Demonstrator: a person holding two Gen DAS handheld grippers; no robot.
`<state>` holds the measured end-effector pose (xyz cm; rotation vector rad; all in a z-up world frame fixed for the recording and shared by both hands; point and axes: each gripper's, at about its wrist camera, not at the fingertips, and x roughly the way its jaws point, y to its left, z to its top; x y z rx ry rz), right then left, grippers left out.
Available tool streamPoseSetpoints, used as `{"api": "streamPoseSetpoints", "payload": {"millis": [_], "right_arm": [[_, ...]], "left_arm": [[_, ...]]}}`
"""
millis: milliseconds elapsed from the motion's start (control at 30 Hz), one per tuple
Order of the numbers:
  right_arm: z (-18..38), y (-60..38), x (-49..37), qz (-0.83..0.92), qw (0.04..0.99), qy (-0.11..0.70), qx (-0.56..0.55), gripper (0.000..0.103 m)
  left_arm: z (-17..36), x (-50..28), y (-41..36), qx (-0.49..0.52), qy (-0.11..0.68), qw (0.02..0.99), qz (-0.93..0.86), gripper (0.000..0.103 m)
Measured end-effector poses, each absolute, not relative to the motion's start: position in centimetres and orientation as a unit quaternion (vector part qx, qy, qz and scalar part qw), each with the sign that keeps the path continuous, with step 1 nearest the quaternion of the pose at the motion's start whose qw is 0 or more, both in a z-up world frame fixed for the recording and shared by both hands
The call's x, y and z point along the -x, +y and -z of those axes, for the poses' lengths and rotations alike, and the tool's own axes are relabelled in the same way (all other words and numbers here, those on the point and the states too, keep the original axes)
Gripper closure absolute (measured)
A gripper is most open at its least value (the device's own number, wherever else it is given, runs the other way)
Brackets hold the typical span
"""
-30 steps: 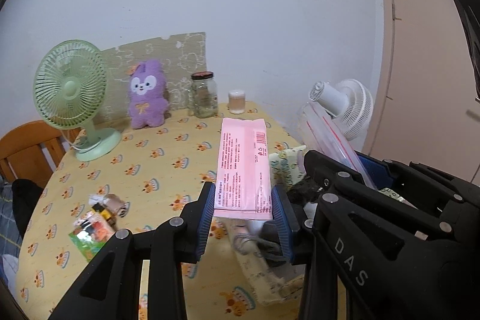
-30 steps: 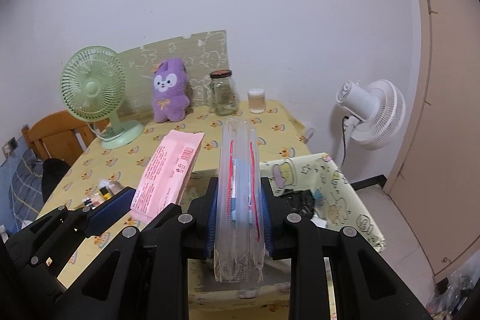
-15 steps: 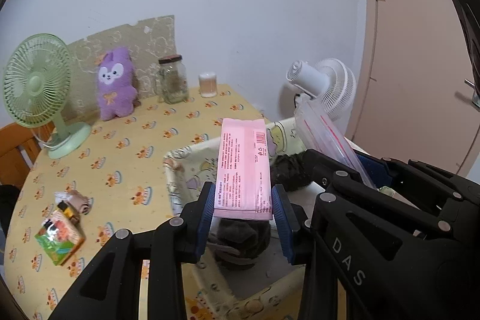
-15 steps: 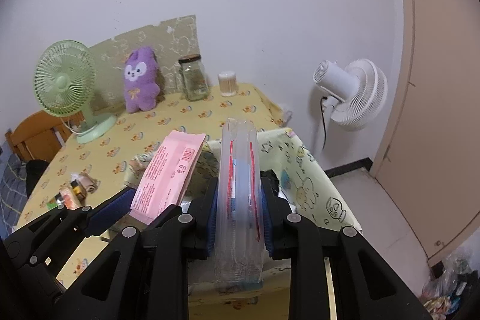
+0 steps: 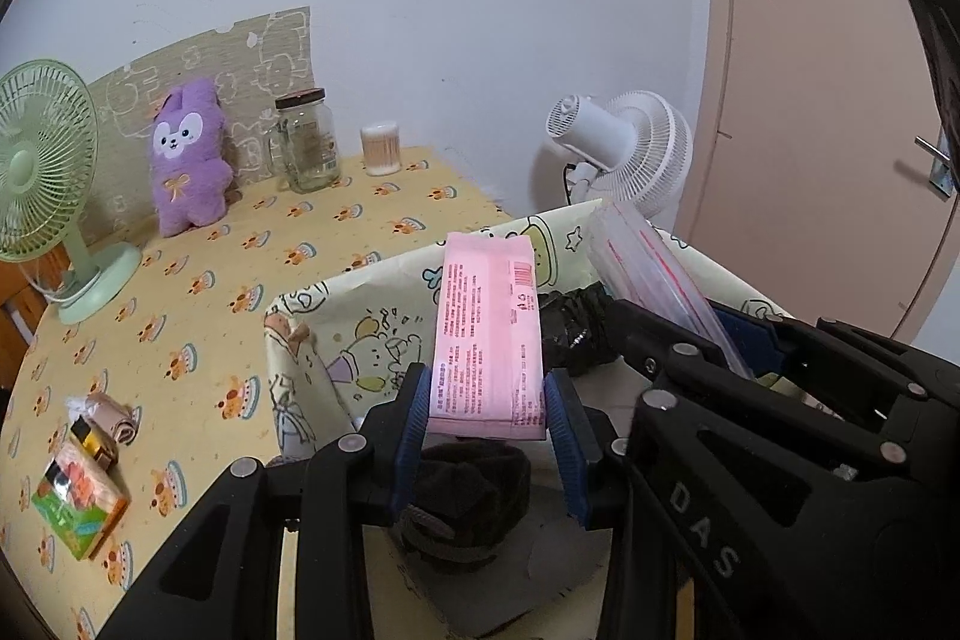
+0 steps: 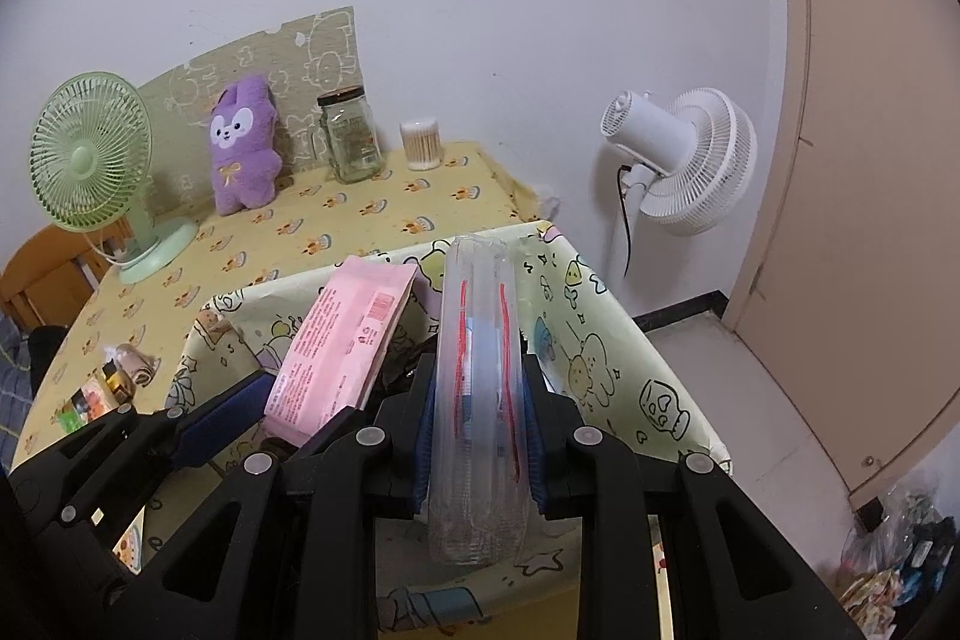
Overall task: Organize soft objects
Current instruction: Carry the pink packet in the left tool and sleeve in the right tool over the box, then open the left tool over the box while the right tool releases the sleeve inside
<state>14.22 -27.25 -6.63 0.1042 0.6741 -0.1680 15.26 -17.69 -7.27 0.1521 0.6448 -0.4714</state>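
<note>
My left gripper (image 5: 487, 403) is shut on a pink tissue pack (image 5: 487, 334) and holds it over the open fabric storage box (image 5: 312, 334) with cartoon prints. My right gripper (image 6: 477, 400) is shut on a clear zip bag pack (image 6: 477, 388) with red stripes, held upright over the same box (image 6: 606, 352). The pink pack (image 6: 342, 346) also shows in the right wrist view, left of the bag. Dark soft items (image 5: 468, 496) lie inside the box. A purple plush toy (image 5: 186, 154) stands at the back of the table.
The yellow-clothed table (image 5: 180, 292) carries a green fan (image 5: 36, 172), a glass jar (image 5: 303, 139), a cotton swab tub (image 5: 380, 149), and small packets (image 5: 78, 496) at the left front. A white floor fan (image 6: 678, 160) stands by the door (image 6: 864, 160). A wooden chair (image 6: 42, 274) is at left.
Both grippers have moved right and forward with their packs, from over the table to over the storage box. Both stay shut.
</note>
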Motion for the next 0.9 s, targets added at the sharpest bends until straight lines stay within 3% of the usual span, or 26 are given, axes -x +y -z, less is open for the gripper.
{"api": "streamPoseSetpoints", "payload": {"millis": [200, 300, 400, 467, 567, 900], "right_arm": [[6.5, -26.9, -14.6, 0.082, 0.938, 0.330, -0.058, 0.073], [6.4, -26.9, -14.5, 0.086, 0.938, 0.333, -0.050, 0.063], [6.2, -27.0, -14.0, 0.097, 0.938, 0.328, -0.049, 0.037], [6.0, -27.2, -13.5, 0.097, 0.940, 0.324, -0.053, 0.020], [5.6, -27.3, -12.6, 0.106, 0.942, 0.316, -0.044, 0.018], [4.4, -26.0, -10.5, 0.102, 0.947, 0.304, -0.026, 0.010]], "left_arm": [[7.3, -16.2, -17.4, -0.080, 0.316, 0.915, 0.239, 0.062], [7.2, -16.2, -17.3, -0.082, 0.318, 0.913, 0.241, 0.061], [7.0, -15.9, -17.5, -0.075, 0.325, 0.906, 0.262, 0.042], [6.8, -15.2, -17.7, -0.074, 0.324, 0.903, 0.273, 0.022], [6.4, -14.4, -17.8, -0.089, 0.311, 0.915, 0.240, 0.009], [5.6, -12.5, -16.6, -0.076, 0.316, 0.915, 0.238, 0.009]]}}
